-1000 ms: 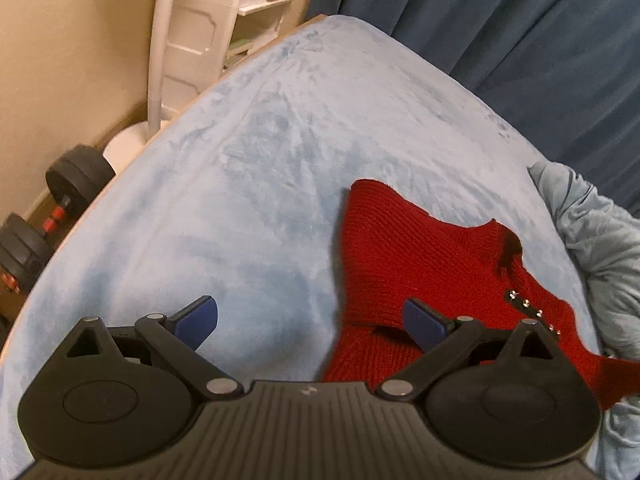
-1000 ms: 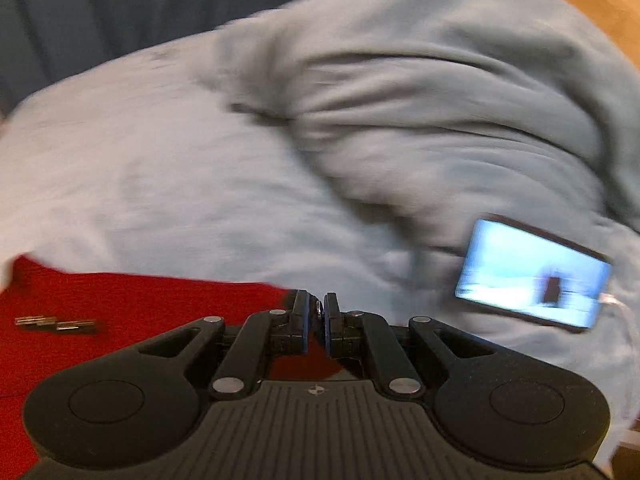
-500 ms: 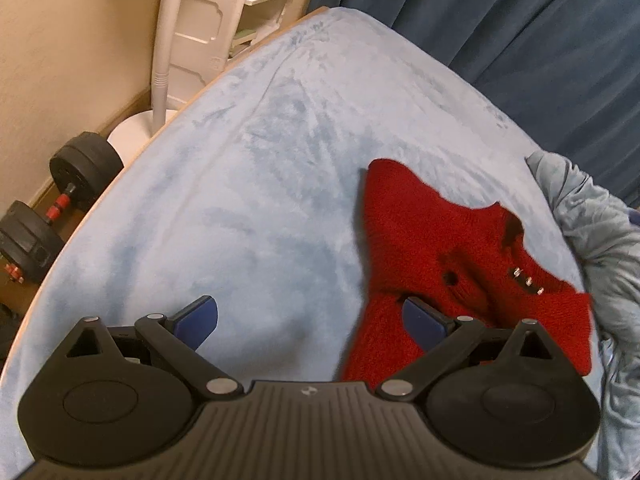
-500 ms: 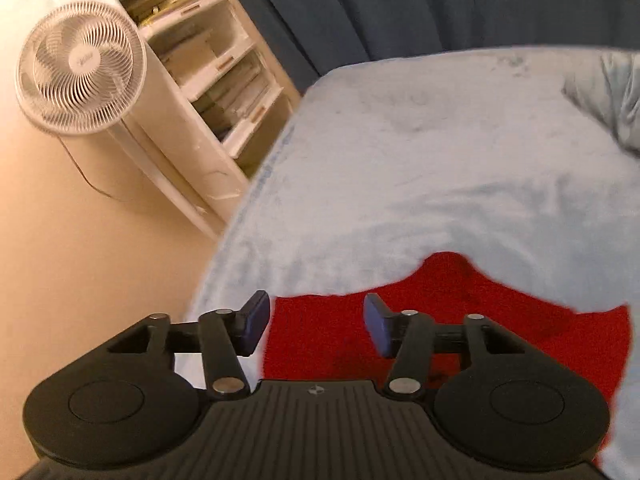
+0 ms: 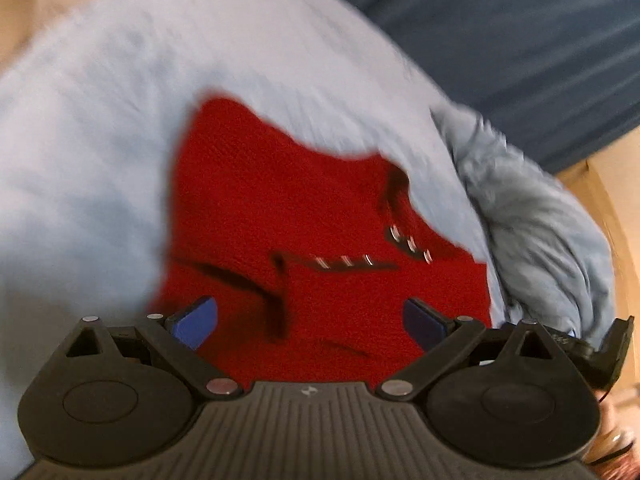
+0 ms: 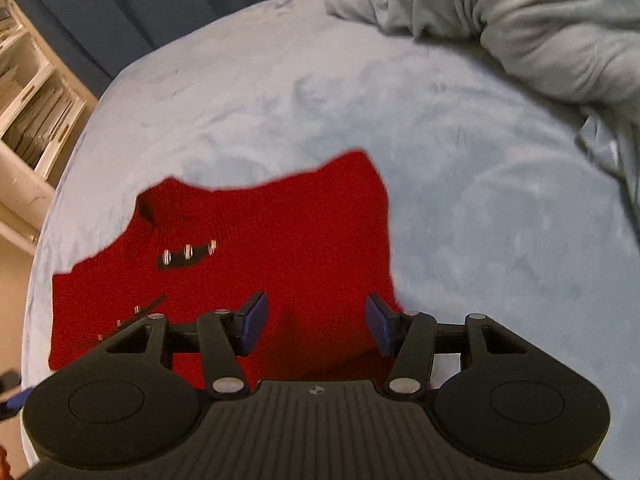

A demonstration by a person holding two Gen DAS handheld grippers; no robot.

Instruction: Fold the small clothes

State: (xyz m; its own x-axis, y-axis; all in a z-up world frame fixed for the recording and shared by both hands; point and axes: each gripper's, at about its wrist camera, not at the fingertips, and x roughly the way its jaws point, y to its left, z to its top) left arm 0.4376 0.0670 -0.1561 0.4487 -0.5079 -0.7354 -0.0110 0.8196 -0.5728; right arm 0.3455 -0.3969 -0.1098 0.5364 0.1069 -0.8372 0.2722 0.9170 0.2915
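A small red knitted garment [image 5: 288,208] with rows of metal snaps lies partly folded on the pale blue blanket [image 5: 100,140]. My left gripper [image 5: 310,320] hovers over its near part, open wide, with nothing between the blue pads. The right wrist view shows the same red garment [image 6: 280,232] spread below my right gripper [image 6: 316,324], which stands half open above the cloth's near right edge with nothing gripped. The left wrist view is blurred by motion.
A bunched grey-blue cover [image 6: 520,20] lies at the far right of the bed, also seen as the grey cover [image 5: 532,216]. Dark blue curtains [image 5: 500,32] hang behind. White shelves [image 6: 28,92] stand left of the bed. The other gripper's edge [image 5: 612,344] shows at right.
The right gripper has let go and opened, then swung over the red garment. The left gripper moved right and tipped down over it. The garment's right side now lies folded inward.
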